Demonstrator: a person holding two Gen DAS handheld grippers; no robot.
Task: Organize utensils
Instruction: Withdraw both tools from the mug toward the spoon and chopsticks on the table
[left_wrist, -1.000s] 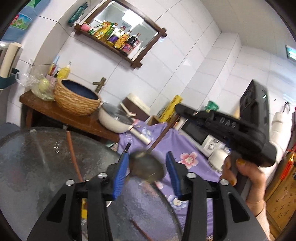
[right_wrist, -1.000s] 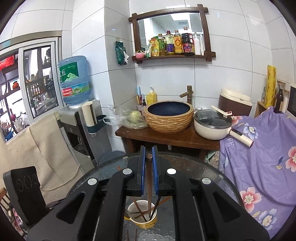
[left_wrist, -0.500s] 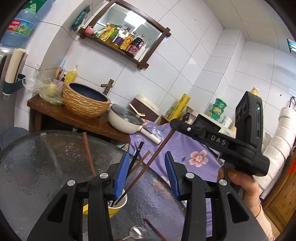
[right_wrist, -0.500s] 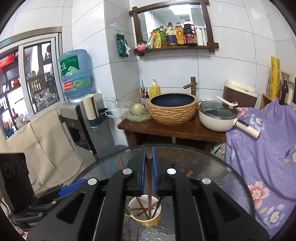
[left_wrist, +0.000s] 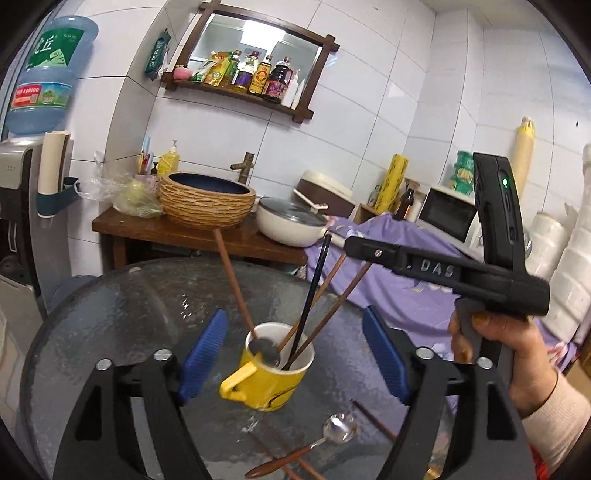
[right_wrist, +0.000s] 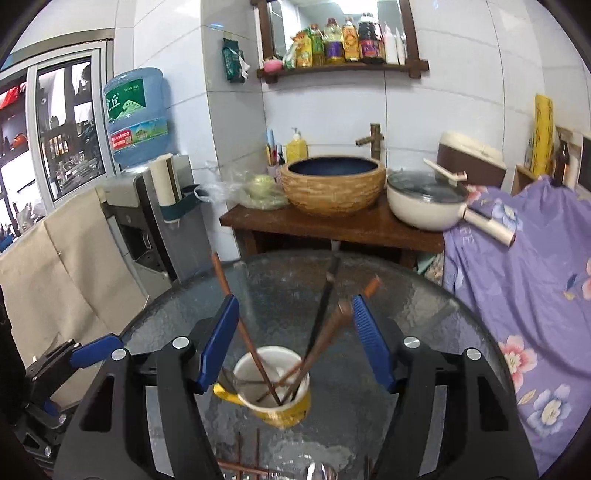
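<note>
In mug, 4 chopsticks, 1 spoon

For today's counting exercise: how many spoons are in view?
2. One spoon sits in the yellow mug; another spoon lies on the glass table before it. More may be hidden.

white tiled walls, wooden mirror shelf, window at left, dark wood stand

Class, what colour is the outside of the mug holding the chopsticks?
Yellow, white inside; the mug shows best in the left wrist view.
</note>
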